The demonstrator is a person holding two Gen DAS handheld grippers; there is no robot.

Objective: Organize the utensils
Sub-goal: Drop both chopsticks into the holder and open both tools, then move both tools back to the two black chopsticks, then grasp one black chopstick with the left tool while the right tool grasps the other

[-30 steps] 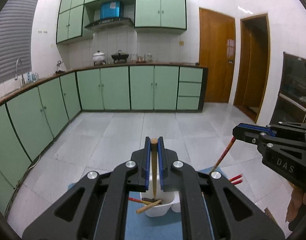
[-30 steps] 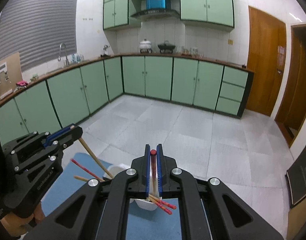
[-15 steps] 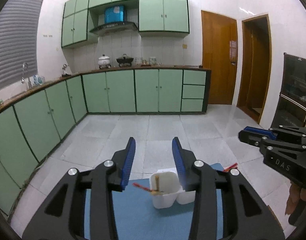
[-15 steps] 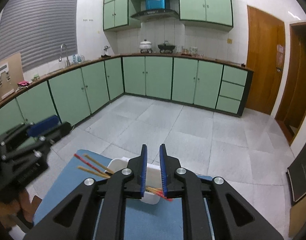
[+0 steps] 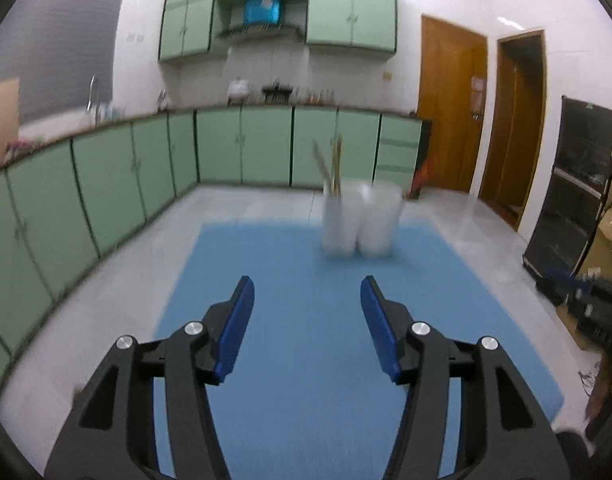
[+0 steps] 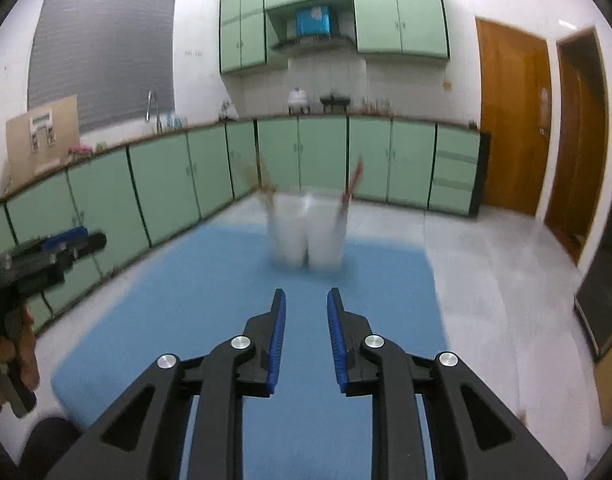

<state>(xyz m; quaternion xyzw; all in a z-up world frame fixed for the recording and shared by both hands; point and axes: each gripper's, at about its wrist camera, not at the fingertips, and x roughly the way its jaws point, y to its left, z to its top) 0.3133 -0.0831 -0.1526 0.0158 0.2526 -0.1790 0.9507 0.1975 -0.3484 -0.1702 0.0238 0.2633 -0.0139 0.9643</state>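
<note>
Left wrist view: left gripper (image 5: 306, 292) jaws opening, nothing between them; right gripper (image 6: 305, 303) likewise opening on nothing. White 2-compartment holder (image 5: 360, 220) with chopsticks (image 5: 332, 164) stands blurred near the blue mat's (image 5: 266, 264) far edge.

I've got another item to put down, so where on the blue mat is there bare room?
The blue mat is bare between the white holder at its far edge and both grippers. Only the far edge is crowded: the holder, with chopsticks sticking up.
</note>
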